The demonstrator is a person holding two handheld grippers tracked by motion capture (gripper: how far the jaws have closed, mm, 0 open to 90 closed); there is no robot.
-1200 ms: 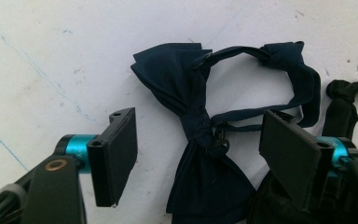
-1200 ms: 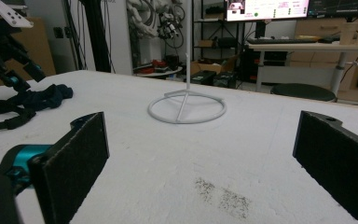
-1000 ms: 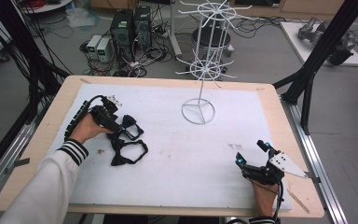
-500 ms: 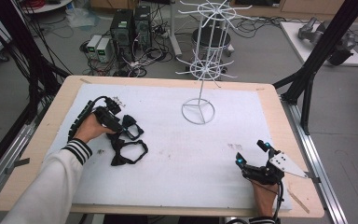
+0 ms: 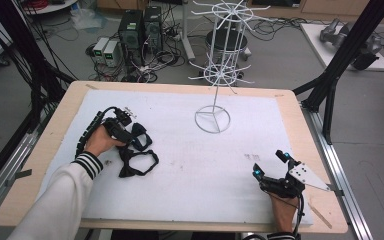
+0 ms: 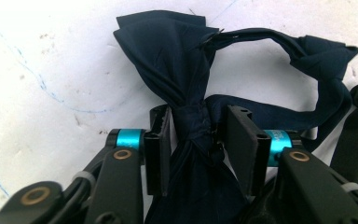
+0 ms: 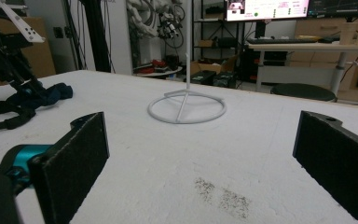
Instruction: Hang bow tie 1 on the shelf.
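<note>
The left gripper (image 6: pixel 196 140) has its jaws closing around the knot of the navy bow tie (image 6: pixel 186 84) (not yet lifted off the table (image 5: pixel 220 165)), while the right gripper (image 5: pixel 272 165) rests wide open, nothing between its jaws, and the wire rack (image 5: pixel 215 75) holds nothing yet.

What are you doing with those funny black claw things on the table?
A person holds a tool in each hand at a white table. The left tool has its jaws closing around the knot of a dark blue bow tie, which lies on the table beside a black bow tie. The right tool rests near the table's front edge, jaws wide open and holding nothing. A white wire rack stands at the back.
</note>
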